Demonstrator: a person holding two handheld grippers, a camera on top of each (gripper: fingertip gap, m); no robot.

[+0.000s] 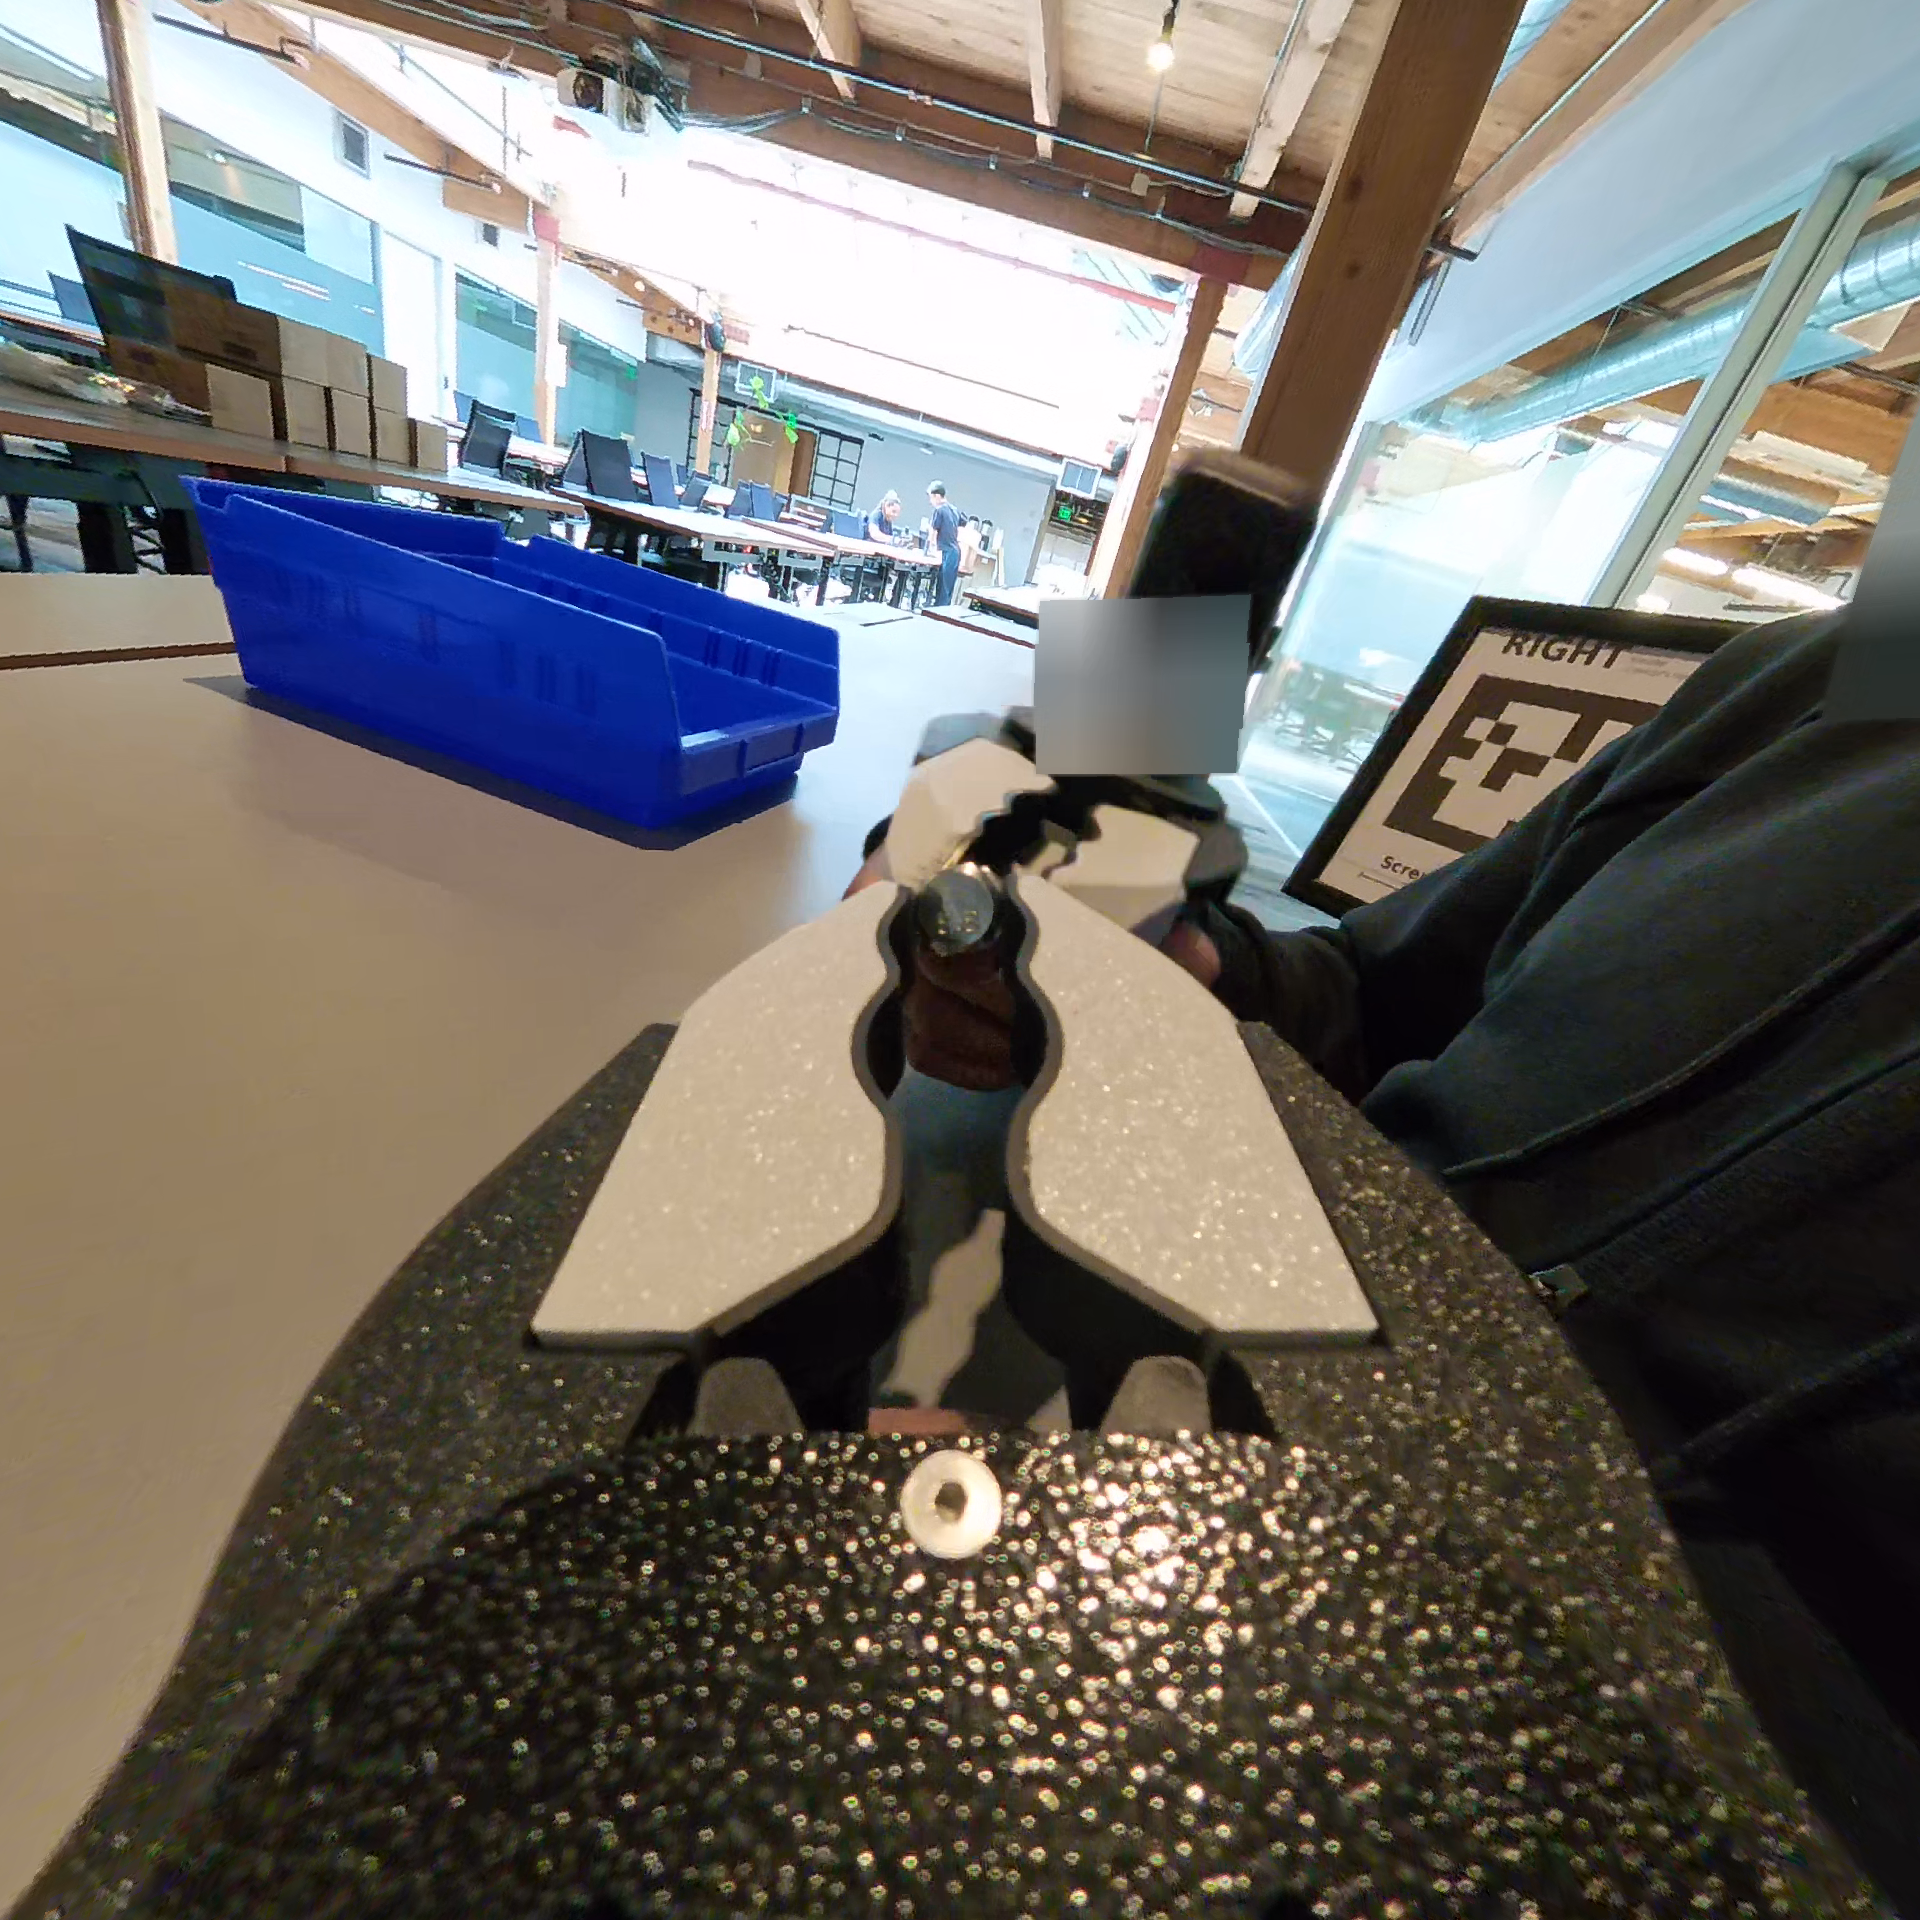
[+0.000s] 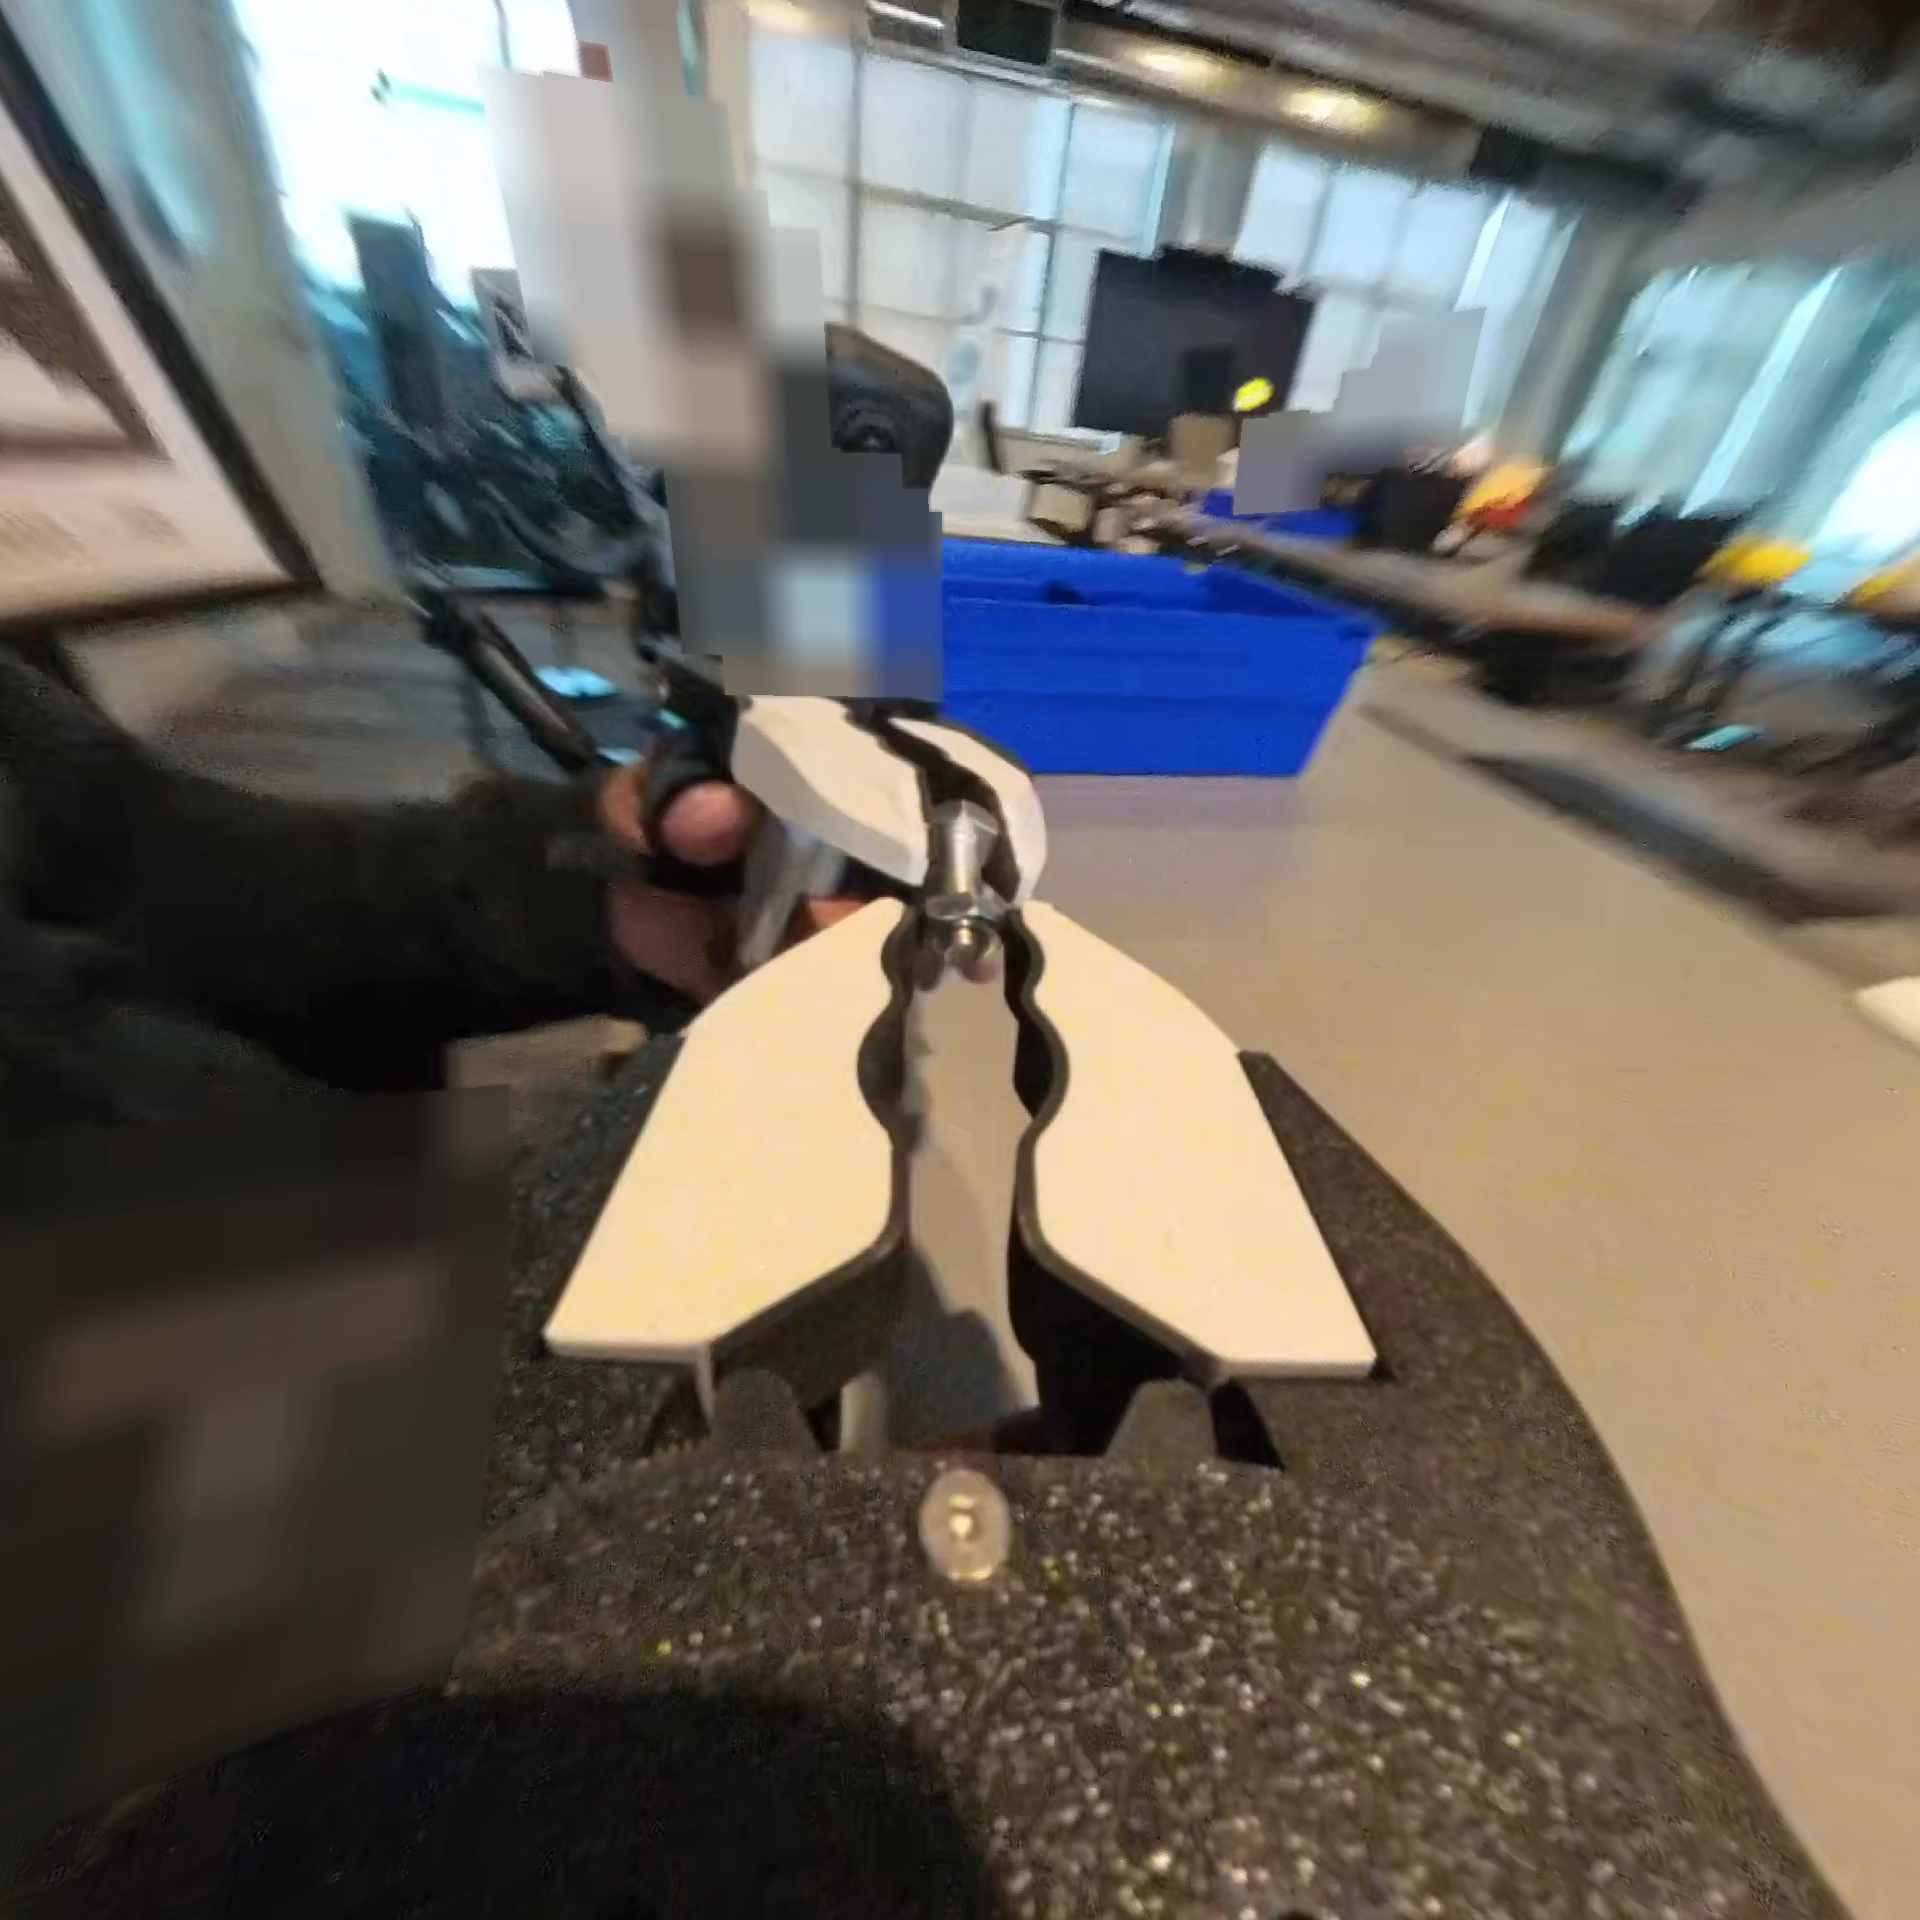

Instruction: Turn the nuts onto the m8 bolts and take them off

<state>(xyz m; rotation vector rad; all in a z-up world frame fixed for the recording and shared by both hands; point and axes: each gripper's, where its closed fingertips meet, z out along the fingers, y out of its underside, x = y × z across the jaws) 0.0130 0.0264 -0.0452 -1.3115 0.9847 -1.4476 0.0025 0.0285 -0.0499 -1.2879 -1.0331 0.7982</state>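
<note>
Bolt and nut sit right in the middle of both views, held up in the air between your two grippers.

In the left wrist view, your left gripper has its white fingers pressed in on the bolt's head. You see the round flat head face-on, so the bolt points straight away from this camera, toward the right gripper just past it. That one meets the bolt from the far side, tip to tip with yours.

In the right wrist view, your right gripper pinches the nut between its white fingers. The nut is on the bolt, and a short bit of the bolt's end sticks out toward this camera. The bolt's long side runs up the frame, leaning a little, from your tips to the left gripper, which holds its far end. This view is blurry, so you cannot tell how far along the nut sits.

A hand in a dark sleeve shows at the left of that frame, holding the left gripper.

A blue bin stands on the grey table at the middle left of the left wrist view, well apart from the bolt. A framed sign with black and white squares stands at the right edge.
</note>
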